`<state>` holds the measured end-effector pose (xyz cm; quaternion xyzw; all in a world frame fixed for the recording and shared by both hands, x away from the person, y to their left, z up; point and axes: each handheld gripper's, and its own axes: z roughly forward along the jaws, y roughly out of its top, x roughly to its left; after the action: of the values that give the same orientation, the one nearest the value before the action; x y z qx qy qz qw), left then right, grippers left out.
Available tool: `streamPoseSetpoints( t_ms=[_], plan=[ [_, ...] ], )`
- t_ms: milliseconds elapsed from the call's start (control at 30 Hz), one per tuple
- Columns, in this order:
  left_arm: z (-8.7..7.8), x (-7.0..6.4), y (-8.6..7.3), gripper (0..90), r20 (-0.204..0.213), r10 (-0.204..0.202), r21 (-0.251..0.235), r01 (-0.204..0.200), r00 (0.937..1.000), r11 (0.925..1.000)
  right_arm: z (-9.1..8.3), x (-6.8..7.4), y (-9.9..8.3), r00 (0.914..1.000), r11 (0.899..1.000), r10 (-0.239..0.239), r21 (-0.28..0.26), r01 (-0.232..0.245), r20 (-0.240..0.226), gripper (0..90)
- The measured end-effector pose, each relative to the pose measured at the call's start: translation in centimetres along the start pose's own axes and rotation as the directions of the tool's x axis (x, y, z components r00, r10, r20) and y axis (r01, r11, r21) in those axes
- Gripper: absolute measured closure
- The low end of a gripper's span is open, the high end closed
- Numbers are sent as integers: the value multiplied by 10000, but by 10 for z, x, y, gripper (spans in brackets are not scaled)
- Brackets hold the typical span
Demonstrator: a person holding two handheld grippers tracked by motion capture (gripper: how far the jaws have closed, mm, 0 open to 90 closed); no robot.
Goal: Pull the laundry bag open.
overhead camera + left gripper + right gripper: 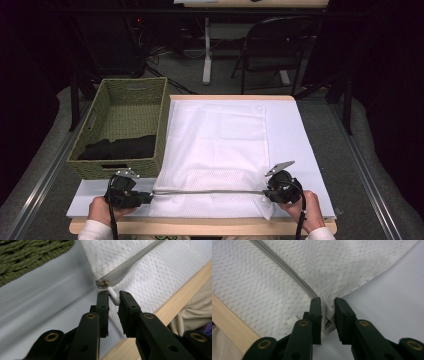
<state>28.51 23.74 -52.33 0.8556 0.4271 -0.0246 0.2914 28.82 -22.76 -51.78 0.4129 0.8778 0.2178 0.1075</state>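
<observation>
Looking down, high view: white mesh laundry bag (pixel 215 150) lies flat on the table, its grey zipper (pixel 207 191) running along the near edge; a woven basket (pixel 125 127) with dark clothing (pixel 120 147) stands at the far-left corner.
Left gripper view: left gripper (pixel 113 300) has its jaws pinching the white zipper pull (pixel 113 295) at the bag's left end.
Right gripper view: right gripper (pixel 327 312) is clamped on the bag's corner fabric.
Progress: zipper looks fully closed, probably; opening is yet to start.
Hidden: basket's depth.
</observation>
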Motion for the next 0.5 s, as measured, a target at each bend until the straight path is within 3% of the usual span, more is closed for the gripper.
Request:
streamPoseSetpoints(
  t_ms=[133, 267, 400, 500],
  plan=[
    [3, -7, 2, 705, 410, 394, -35, -393, 9984, 9992, -2, 3, 0, 9998, 10000, -35, -30, 35, -198, 618],
    [6, -13, 4, 643, 415, 678, -22, -678, 9968, 9977, -7, 7, 0, 9995, 9998, 47, -208, -54, -310, 496],
    [4, -14, 4, 529, 487, 903, -252, -891, 9947, 9957, -10, 9, -1, 9991, 9996, -113, -282, 101, -405, 354],
    [-1, -16, 3, 396, 463, 1150, -363, -1133, 9923, 9929, -14, 14, 0, 9992, 9986, -184, -496, 166, -358, 280]
  ],
)
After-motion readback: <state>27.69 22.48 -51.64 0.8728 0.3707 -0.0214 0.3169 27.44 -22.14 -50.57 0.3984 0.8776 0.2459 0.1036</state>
